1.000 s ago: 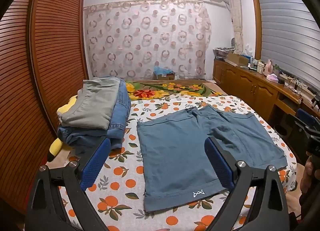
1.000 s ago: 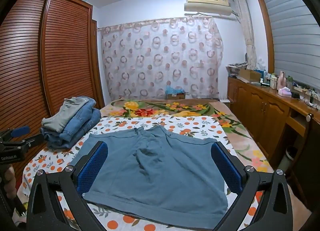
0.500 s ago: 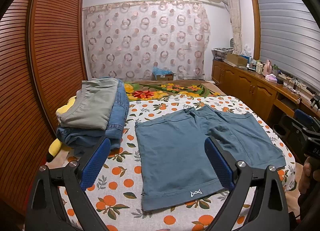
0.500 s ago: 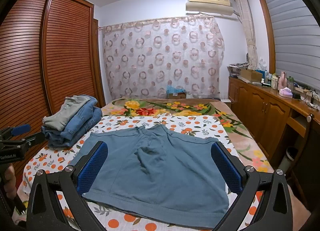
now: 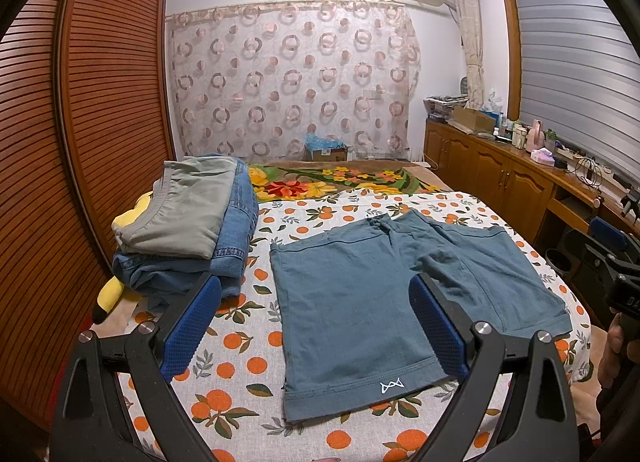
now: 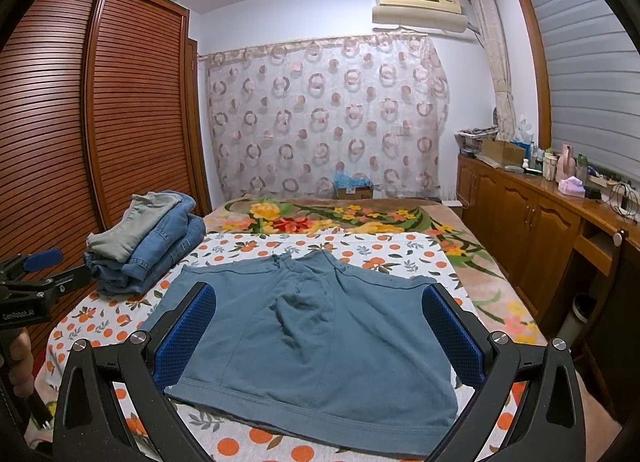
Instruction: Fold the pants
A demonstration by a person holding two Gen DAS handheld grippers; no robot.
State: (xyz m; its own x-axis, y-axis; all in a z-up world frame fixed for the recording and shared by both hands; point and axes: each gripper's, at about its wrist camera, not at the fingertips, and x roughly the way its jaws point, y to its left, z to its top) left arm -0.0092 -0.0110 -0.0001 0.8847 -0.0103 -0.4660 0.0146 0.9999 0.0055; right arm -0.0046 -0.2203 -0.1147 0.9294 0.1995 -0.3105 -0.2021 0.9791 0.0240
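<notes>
Teal-blue shorts (image 5: 384, 294) lie spread flat on the orange-print bed sheet (image 5: 240, 346), both legs toward me, a small white logo at the near left hem. My left gripper (image 5: 314, 320) hovers open above the near left leg, holding nothing. In the right wrist view the same shorts (image 6: 320, 338) fill the middle, and my right gripper (image 6: 320, 326) is open over the near hem, also with nothing in it. The left tool with a hand shows at the left edge of the right wrist view; the right tool shows at the right edge of the left wrist view.
A stack of folded jeans and grey trousers (image 5: 188, 225) sits on the bed's left side over a yellow plush toy (image 5: 108, 294). A slatted wardrobe (image 5: 80, 141) stands on the left, a wooden sideboard (image 6: 532, 229) on the right. A floral blanket (image 6: 340, 217) covers the far bed.
Both grippers have drifted very slightly; the shorts look a touch lower and nearer in each view. Jaws stay open and the shorts have not moved.
</notes>
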